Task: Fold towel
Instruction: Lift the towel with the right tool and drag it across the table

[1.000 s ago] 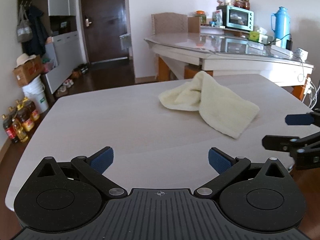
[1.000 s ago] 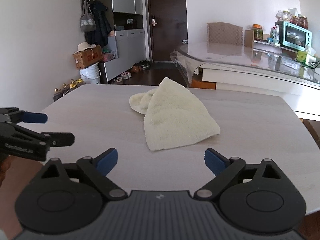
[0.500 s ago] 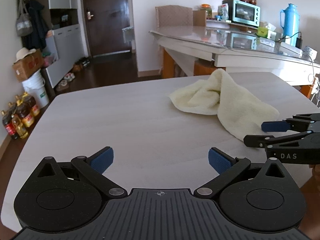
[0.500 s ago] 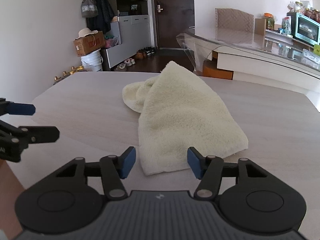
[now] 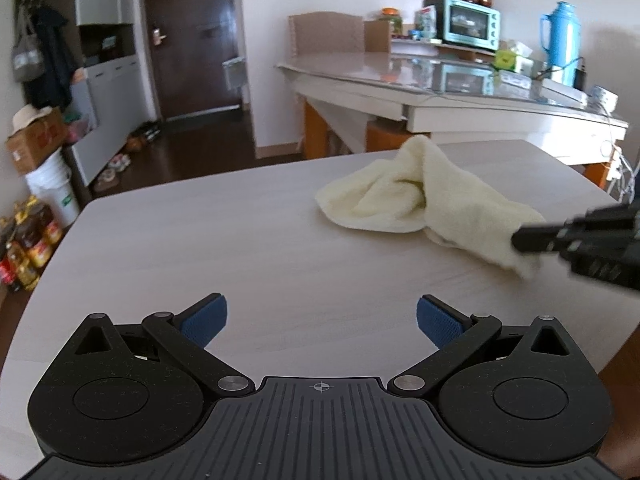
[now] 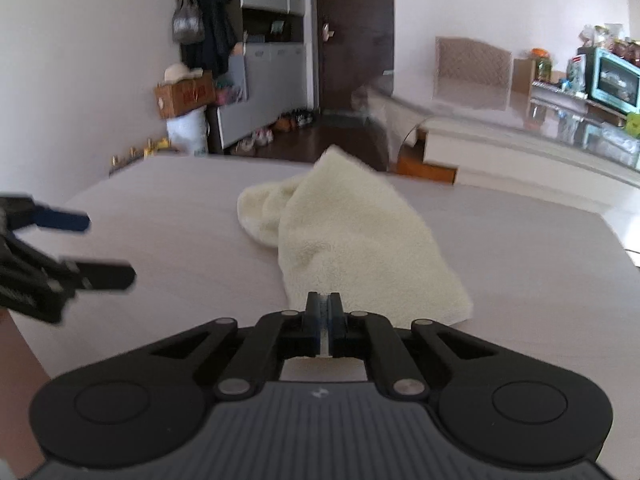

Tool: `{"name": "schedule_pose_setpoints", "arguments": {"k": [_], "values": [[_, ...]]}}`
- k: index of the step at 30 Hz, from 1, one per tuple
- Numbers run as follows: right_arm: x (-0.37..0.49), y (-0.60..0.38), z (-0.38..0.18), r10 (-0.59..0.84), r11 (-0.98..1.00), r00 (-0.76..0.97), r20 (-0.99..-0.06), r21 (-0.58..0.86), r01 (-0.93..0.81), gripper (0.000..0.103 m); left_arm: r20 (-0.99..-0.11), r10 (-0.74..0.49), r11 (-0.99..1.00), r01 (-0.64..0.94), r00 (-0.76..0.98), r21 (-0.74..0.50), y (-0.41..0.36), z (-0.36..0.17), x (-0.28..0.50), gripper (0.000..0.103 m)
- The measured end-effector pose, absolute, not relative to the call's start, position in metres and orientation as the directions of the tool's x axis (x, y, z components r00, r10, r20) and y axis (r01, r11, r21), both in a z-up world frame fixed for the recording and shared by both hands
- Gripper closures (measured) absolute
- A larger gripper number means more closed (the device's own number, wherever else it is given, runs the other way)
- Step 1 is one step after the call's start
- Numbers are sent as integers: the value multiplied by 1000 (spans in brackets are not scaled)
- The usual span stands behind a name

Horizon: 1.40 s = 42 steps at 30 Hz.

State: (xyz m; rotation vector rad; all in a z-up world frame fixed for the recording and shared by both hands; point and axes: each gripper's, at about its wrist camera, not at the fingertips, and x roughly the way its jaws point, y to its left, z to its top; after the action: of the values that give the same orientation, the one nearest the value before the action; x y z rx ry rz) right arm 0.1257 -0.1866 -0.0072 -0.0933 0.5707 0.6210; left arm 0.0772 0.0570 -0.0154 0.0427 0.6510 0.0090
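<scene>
towel (image 6: pixel 360 240): crumpled, cream, mid-desk (image 5: pixel 200 248). right tool (image 6: pixel 324 312) has just closed, pinching the near towel edge; first grasp made. left tool (image 5: pixel 320 320) spread wide, empty, well apart from the towel.

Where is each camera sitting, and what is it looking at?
Left wrist: sits on the left claw, looking forward across the table at the towel; its own open fingers show.
Right wrist: sits on the right claw, looking forward at the towel; its fingers have just closed on the towel's near corner.
Shared: towel, table, and each view shows the other claw at its edge.
</scene>
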Motion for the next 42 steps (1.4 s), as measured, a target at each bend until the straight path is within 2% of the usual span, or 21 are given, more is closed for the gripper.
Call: {"name": "schedule_pose_setpoints", "arguments": {"k": [16,20,27,32,38,40,42], "values": [[98,-262,91,654,757,706,-274,261,-599,99,-561,-118,973,208,819,100,12,-14,86,0],[102,-276,89,631,773,730,-263,293,-562,99,-578,-168,963,258,798,76,1,-18,94,0],[116,-308,53,514,854,769,-379,303,-422,99,-615,-165,971,236,771,37,-7,-35,114,0],[130,-328,12,354,935,789,-503,220,-279,99,-632,-130,972,225,764,71,-10,-45,125,0],[140,-329,-25,214,976,774,-595,102,-191,99,-642,-118,968,233,757,97,-13,-48,128,0],[141,-328,-28,206,978,769,-605,98,-184,99,-644,-110,967,231,757,106,-14,-48,127,0],[143,-326,-32,192,980,768,-611,74,-186,91,-646,-103,967,227,757,111,-14,-47,124,0]]}}
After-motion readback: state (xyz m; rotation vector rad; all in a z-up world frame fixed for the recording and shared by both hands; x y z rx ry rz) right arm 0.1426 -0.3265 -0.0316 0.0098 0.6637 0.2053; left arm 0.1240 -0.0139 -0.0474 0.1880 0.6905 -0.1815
